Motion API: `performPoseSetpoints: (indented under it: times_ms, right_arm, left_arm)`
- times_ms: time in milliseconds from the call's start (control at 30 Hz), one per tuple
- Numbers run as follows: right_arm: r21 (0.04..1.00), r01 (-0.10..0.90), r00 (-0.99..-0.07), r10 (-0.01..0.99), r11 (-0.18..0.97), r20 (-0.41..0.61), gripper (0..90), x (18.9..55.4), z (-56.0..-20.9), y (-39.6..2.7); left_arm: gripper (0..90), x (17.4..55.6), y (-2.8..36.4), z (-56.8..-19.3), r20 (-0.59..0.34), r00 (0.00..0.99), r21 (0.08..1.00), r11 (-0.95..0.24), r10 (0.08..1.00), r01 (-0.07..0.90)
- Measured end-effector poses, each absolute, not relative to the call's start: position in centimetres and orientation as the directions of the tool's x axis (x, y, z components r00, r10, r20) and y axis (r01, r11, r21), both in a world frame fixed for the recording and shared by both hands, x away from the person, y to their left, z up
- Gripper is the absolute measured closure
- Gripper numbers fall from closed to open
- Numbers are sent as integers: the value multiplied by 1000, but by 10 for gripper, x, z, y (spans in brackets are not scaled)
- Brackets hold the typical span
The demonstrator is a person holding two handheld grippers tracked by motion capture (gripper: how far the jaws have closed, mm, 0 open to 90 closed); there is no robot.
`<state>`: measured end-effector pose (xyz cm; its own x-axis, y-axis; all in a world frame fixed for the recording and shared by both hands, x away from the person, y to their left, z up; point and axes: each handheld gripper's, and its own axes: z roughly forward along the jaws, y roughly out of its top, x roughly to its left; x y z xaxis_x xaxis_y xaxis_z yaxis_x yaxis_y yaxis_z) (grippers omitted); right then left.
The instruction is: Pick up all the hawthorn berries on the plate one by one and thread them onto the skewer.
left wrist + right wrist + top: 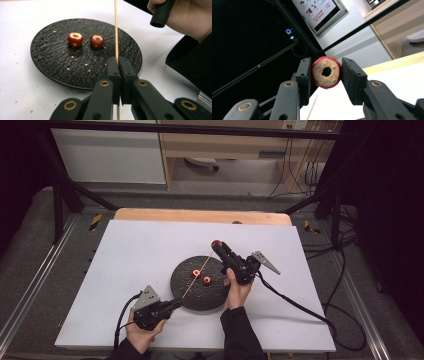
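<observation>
High view overhead, far; left tool view near; both share plate (200,282)

Dark charcoal plate (50,62) with a rough, ripple-like grain, flecked with pale crumbs, at centre frame. Two red fruit pieces (75,39) with cream-coloured cut tops, on its upper half. Pale tan skewer (116,30), upright at top centre. Red-skinned cored fruit ring (326,72) with beige flesh, mid-frame. White table sheet (135,250); light wood edge (200,215) above. Black grippers throughout, brass-coloured rivets.
</observation>
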<state>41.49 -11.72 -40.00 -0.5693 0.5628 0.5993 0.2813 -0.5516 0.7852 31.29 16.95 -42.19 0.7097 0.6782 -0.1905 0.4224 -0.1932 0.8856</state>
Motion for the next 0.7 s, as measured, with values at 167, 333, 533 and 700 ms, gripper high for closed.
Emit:
performPoseSetpoints:
  times_ms: [167, 333, 533, 700]
  right_arm:
    - [788, 279, -569, 567, -549, 596, 615, 415, -400, -117]
    - [790, 277, -566, 572, -547, 594, 615, 416, -400, -118]
    - [792, 278, -565, 575, -544, 592, 616, 416, -400, -118]
    - [790, 281, -568, 570, -544, 594, 616, 415, -400, -117]
  left_arm:
    - [887, 313, 168, -422, -194, 710, 884, -193, 677, 426]
    - [887, 312, 168, -423, -193, 710, 885, -193, 677, 424]
    - [887, 312, 167, -422, -195, 712, 886, -191, 675, 424]
    - [887, 313, 166, -422, -204, 707, 886, -180, 677, 428]
